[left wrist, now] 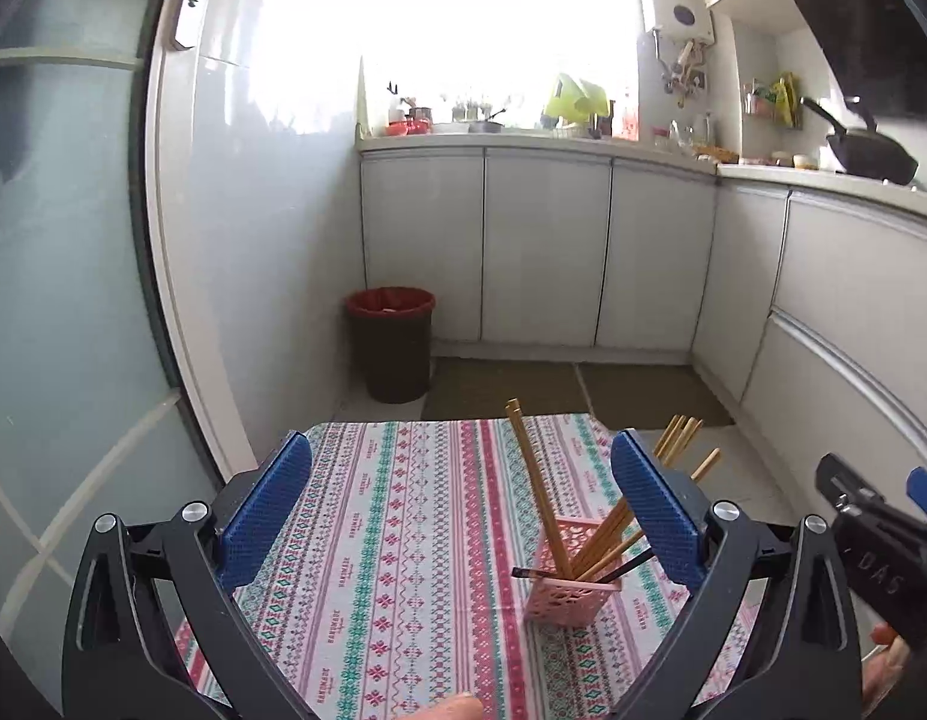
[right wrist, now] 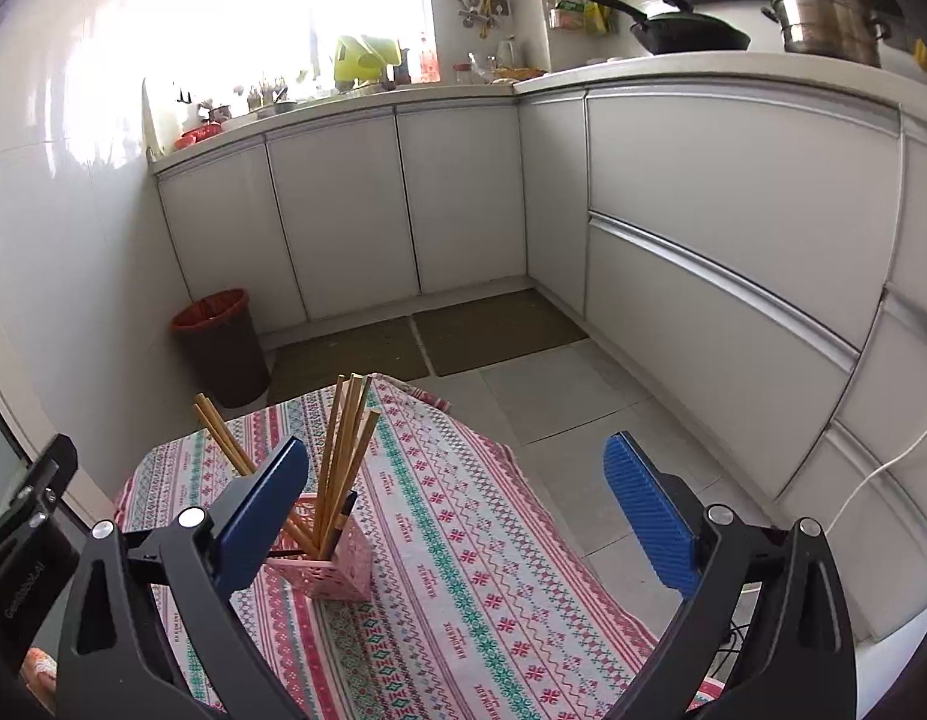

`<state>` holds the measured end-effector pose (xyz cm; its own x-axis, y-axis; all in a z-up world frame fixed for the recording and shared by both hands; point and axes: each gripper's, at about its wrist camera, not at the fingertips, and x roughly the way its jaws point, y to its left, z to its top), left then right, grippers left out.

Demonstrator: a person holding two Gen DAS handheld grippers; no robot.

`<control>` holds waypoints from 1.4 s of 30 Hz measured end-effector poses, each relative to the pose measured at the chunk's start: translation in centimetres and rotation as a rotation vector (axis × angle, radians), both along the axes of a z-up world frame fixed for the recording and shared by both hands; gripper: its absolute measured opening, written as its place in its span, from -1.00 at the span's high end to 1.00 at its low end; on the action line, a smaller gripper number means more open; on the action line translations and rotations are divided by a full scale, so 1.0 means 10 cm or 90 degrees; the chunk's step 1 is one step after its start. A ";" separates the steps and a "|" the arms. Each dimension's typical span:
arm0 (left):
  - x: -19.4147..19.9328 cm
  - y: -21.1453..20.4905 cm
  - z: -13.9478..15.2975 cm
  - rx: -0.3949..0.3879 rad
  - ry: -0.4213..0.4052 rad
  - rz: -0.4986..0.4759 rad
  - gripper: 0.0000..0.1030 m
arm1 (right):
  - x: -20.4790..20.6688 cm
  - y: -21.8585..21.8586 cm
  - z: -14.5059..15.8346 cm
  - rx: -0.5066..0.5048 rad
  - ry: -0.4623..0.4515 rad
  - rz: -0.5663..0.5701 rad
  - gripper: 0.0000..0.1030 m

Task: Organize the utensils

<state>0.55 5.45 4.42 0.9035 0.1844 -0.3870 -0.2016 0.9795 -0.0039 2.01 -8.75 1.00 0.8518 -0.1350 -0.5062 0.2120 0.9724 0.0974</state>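
Wooden chopsticks (left wrist: pixel 532 480) stand in a pink plastic basket (left wrist: pixel 574 585) with an openwork wall, and this basket sits on the table, toward its right edge in the left wrist view. I judge the sticks as light, stiff and rather smooth, so they may slide or turn between the pads if you pinch them near the thin tip; take them in the upper half, where they fan apart above the rim. One dark stick (left wrist: pixel 583 573) lies almost flat across the rim and could fall out when you touch the others. The basket itself looks light and will probably tip or slide if a stick is pulled sideways, so lift straight along the stick. Your left gripper (left wrist: pixel 463 510) has its jaws spread wide with nothing between them, and your right gripper (right wrist: pixel 457 510) is the same, wide and empty, with its left pad standing in front of the basket. A patterned woven tablecloth (right wrist: pixel 463 540) covers the table and hangs over its far edge; it is soft and can wrinkle. Around you are white kitchen cabinets (right wrist: pixel 463 198), a bin (left wrist: pixel 391 351) with a red liner near the wall, and a bright window.
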 end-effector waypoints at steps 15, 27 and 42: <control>0.03 -0.11 -0.01 -0.006 0.037 -0.005 -0.86 | -0.09 -0.08 -0.03 0.005 0.028 -0.013 -0.87; 0.07 -0.22 -0.07 0.002 0.048 -0.013 -0.86 | -0.07 -0.17 -0.05 0.019 0.040 -0.019 -0.87; 0.10 -0.24 -0.09 0.003 0.054 -0.012 -0.86 | -0.06 -0.17 -0.05 0.022 0.045 -0.019 -0.87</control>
